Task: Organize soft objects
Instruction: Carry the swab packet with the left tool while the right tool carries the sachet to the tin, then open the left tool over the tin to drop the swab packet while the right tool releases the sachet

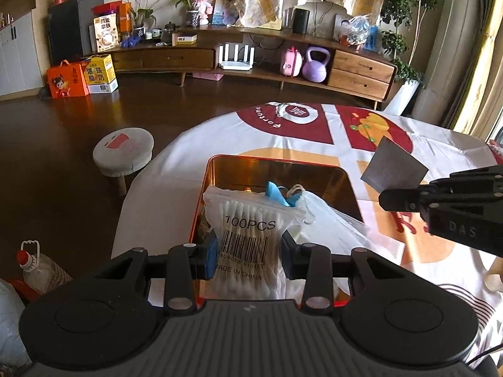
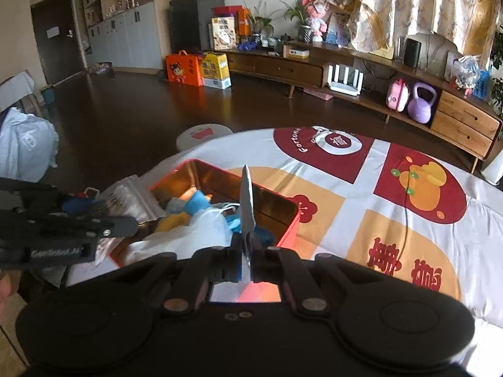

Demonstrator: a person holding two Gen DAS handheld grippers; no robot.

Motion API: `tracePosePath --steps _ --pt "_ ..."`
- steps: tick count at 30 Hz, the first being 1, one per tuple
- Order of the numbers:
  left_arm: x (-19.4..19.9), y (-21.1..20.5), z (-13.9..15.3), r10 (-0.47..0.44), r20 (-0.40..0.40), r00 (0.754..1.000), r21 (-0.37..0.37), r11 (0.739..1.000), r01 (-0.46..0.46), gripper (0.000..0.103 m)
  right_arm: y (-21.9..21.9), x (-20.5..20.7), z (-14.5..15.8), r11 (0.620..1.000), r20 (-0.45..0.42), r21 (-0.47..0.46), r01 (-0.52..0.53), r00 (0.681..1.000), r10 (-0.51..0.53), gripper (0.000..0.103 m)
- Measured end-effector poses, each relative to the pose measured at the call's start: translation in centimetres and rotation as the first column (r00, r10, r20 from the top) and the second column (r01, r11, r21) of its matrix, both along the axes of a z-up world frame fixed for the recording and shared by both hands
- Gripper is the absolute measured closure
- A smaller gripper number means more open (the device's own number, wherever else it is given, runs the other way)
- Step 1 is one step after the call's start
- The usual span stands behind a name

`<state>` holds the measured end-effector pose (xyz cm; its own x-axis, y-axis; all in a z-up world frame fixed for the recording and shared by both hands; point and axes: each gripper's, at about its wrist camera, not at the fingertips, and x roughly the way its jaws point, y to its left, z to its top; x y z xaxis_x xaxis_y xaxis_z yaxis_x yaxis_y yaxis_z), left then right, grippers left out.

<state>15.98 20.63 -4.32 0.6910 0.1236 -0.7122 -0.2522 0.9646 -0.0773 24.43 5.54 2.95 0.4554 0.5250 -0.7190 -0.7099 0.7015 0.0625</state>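
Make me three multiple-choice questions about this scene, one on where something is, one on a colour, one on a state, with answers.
1. Where is the kettlebell?
A. on the stool
B. in the low shelf of the wooden cabinet
C. in the tin

2. What colour is the tin's outer wall?
A. green
B. black
C. red

3. How are the left tongs?
A. shut on the cotton swab bag
B. open and empty
C. shut on a bottle

Answers: 1 B, it sits in the open shelf beside a pink case. 2 C, the rim and side show red. 3 A, both pads pinch the bag at its middle.
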Motion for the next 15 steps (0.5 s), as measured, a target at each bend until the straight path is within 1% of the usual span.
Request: tracePosePath --steps 2,6,10,15 --pt "0.6 0.2 -0.5 0.006 -0.004 1.000 0.000 1.000 -0.006 0.065 0.5 0.7 -0.7 1.000 -0.017 -0.005 0.002 1.000 -0.002 0.100" --pt "1.7 0.1 -1.5 0.004 -0.011 1.000 0.025 1.000 -0.004 0.065 1.5 1.6 -2.3 0.999 -0.028 -0.040 0.001 1.000 -0.002 0.100" --pt "2.8 0.2 -2.3 -0.001 -0.017 1.000 0.019 1.000 0.001 0.065 2.4 1.9 -3.4 0.998 -0.025 -0.067 -0.012 1.000 0.011 0.099" --pt "3.6 0.1 -3.4 -0.010 -0.043 0.999 0.018 1.000 0.010 0.065 3.1 2.0 -4.3 0.996 -0.029 -0.086 -0.027 0.999 0.025 0.099"
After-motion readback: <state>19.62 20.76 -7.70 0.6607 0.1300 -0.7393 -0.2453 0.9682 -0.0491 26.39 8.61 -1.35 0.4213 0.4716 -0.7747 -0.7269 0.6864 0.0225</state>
